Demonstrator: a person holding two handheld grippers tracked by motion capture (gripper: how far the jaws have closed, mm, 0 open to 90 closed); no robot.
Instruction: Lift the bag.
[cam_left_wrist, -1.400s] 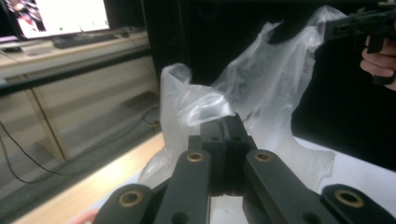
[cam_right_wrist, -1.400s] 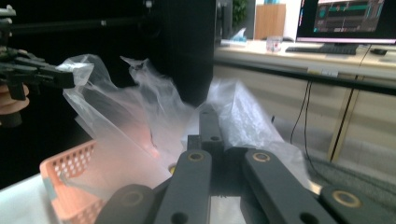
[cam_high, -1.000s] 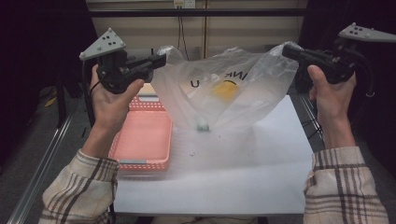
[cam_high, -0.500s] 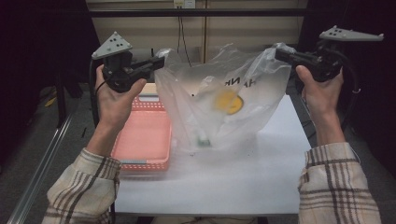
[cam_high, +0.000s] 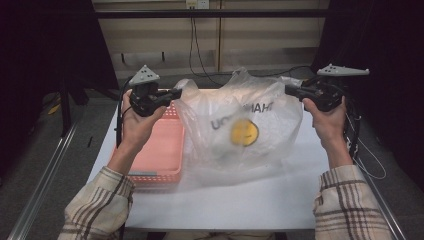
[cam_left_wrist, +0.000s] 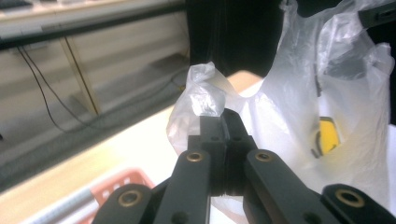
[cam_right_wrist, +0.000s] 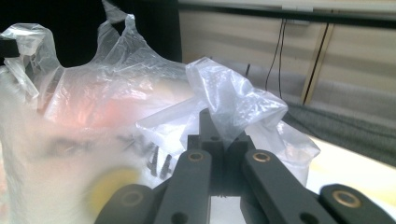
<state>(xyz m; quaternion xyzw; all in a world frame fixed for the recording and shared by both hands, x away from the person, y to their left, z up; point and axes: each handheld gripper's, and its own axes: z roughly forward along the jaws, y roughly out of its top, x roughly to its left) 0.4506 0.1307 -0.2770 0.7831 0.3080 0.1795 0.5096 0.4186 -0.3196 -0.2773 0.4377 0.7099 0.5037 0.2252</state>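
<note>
From the high view, a white counter (cam_high: 260, 200) is sitting under dim light, its near half bare, dark floor dropping away on both sides and a metal rail running along the left. A beige wall with hanging black cables is standing behind. A pink plastic basket (cam_high: 159, 150) is lying on the counter's left part, its right rim just beside a clear plastic bag (cam_high: 235, 125) printed with dark letters and a yellow round face. The bag is hanging stretched between the two tongs, its bottom spreading onto the counter. The left tongs (cam_high: 176, 93), held in the person's left hand (cam_high: 136, 120), are pinching the bag's left handle; the right tongs (cam_high: 289, 90), in the right hand (cam_high: 325, 114), are pinching the right handle. Plaid sleeves (cam_high: 100, 205) are entering from below.

In the left gripper view, the left tongs (cam_left_wrist: 223, 122) are pressing together on a bunched tuft of the bag (cam_left_wrist: 299, 107), the basket's corner (cam_left_wrist: 116, 186) showing below them.

In the right gripper view, the right tongs (cam_right_wrist: 219, 128) are clamping together on a crumpled handle of the bag (cam_right_wrist: 116, 93), whose film is billowing to the left, the counter's pale edge (cam_right_wrist: 355, 168) lying at right.
</note>
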